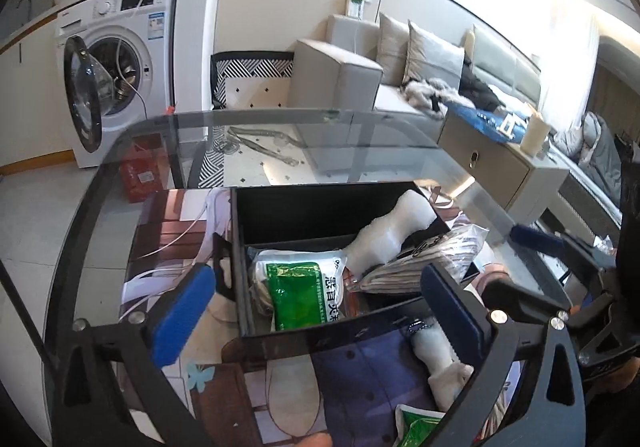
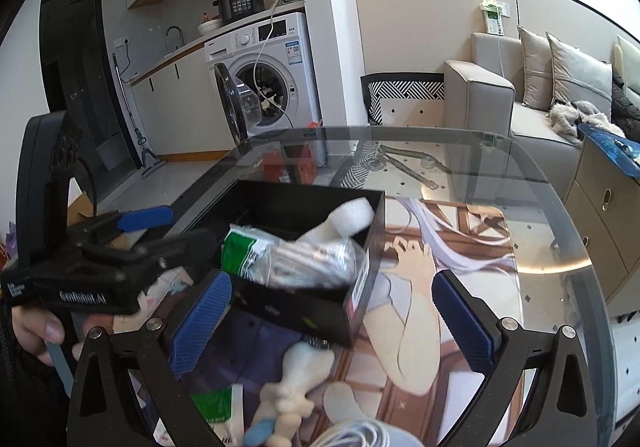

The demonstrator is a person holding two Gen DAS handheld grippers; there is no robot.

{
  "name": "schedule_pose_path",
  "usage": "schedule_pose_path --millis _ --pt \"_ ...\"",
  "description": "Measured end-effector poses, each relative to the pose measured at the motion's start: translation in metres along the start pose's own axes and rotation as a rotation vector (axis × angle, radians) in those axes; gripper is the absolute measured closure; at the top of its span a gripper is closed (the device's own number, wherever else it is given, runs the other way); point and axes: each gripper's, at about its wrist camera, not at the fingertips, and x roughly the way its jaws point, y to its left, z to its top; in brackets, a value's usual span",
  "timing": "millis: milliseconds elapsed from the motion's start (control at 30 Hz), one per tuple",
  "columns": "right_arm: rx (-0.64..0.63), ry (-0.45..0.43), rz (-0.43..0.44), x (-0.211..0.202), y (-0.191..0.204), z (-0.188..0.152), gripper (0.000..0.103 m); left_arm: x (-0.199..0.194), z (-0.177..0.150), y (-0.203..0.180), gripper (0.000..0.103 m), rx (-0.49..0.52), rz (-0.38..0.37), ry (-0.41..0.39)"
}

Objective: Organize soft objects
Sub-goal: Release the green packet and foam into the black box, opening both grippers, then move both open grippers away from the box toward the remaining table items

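Both grippers hover with jaws spread and empty over the black storage box [image 1: 340, 259], already heaped with a foam piece [image 1: 394, 231] and packets. The plush toy [image 2: 296, 383] lies on the tabletop [image 2: 520, 207] beside it; adding it could spill the leaning foam.

Bright daylight blows out the upper right; fisheye edges curve darkly.

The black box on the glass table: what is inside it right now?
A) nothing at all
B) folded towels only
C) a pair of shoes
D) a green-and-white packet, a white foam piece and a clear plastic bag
D: the black box holds a green-and-white packet, a white foam piece and a clear plastic bag.
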Motion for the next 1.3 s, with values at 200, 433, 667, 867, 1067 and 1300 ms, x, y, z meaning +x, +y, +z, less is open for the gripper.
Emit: schedule_pose_path --millis 200,433,667,867,1067,1300 --pt "0.01 0.009 0.013 -0.011 0.005 -0.018 0.001 -0.013 -0.015 0.008 0.0 -0.023 0.026 -0.001" --pt "0.012 0.013 0.019 -0.02 0.01 -0.042 0.001 -0.031 -0.034 0.003 0.0 -0.003 0.049 -0.012" --pt "-0.01 0.024 -0.006 -0.03 0.015 -0.063 0.001 -0.04 -0.054 -0.009 0.0 0.02 0.039 -0.032" --pt "-0.02 0.028 -0.033 -0.039 0.018 -0.073 0.001 -0.044 -0.064 -0.023 0.0 0.063 0.046 -0.03" --pt "-0.014 0.019 -0.06 -0.048 0.016 -0.086 0.001 -0.048 -0.072 -0.027 0.0 0.091 0.072 -0.041" --pt "-0.003 0.013 -0.058 -0.056 0.012 -0.093 0.001 -0.05 -0.085 -0.029 0.0 0.09 0.124 -0.051"
